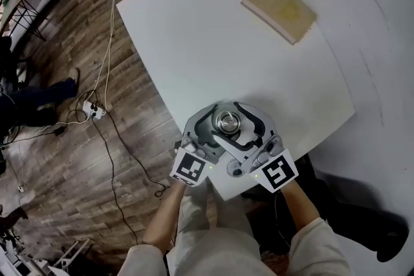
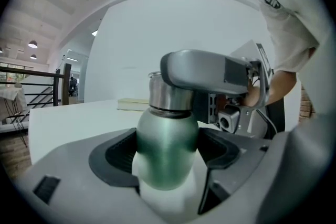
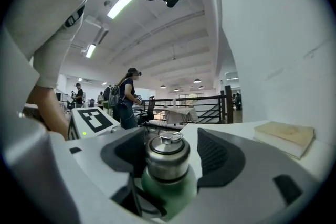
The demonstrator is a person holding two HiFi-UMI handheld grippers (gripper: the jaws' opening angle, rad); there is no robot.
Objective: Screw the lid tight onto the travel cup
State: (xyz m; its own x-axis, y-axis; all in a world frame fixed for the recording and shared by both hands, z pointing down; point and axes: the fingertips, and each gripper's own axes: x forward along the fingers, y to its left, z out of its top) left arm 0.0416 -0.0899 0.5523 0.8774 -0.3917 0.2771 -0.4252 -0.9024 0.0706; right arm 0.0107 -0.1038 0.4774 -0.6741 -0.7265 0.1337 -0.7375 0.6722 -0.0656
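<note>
The travel cup [image 1: 228, 120] is held upright over the near edge of the white tabletop [image 1: 213, 35], between the two grippers; whether its base rests on the surface cannot be told. In the left gripper view, the green body of the cup is clamped by the left gripper [image 2: 168, 150], with the dark fingers [image 2: 118, 153] pressed against both of its sides. The steel lid [image 3: 167, 153] is seated on the neck of the cup, with a small loop seen on top.

The lid is straddled by the right gripper [image 3: 169, 159]. Its fingers [image 3: 220, 157] are spread wide, and a gap is seen between the pads and the lid, so nothing is gripped there. In the left gripper view, one of these fingers is seen crossing in front of the lid.

A tan book [image 1: 279, 8] is lain flat on the far part of the tabletop, well apart from the cup. On the wooden floor [image 1: 58, 158] to the left, cables and a power strip [image 1: 94, 112] can be made out.
</note>
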